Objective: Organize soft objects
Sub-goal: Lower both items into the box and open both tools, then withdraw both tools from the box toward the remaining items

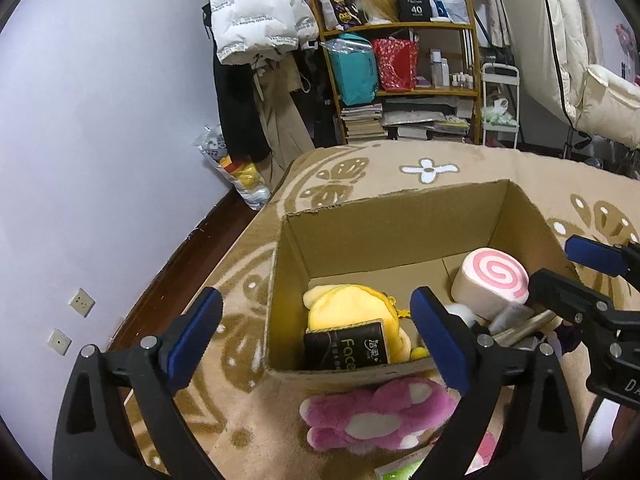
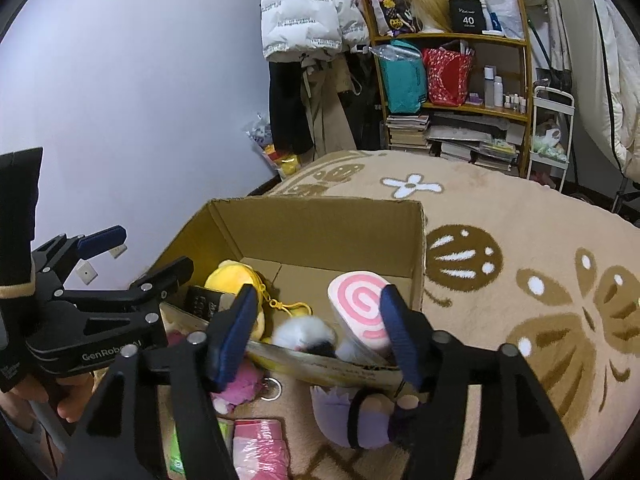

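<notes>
Ahead of left tool [image 1: 316, 332]: black pack [image 1: 347, 350] reading "Face" on yellow plush [image 1: 344, 308] in cardboard box [image 1: 396, 220] | both tools released, right tool [image 2: 316, 332] facing pink-spiral cushion [image 2: 362, 306]

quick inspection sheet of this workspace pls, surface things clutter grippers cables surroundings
surface: patterned beige rug on the floor
job's things: open box holds yellow plush, swirl cushion, tissue pack; pink plush and purple plush lie outside by its near wall
clutter: pink packet on the rug
grippers: left gripper open, empty; right gripper open, empty
cables: nothing seen
surroundings: wall, full shelf, hung white jacket
</notes>
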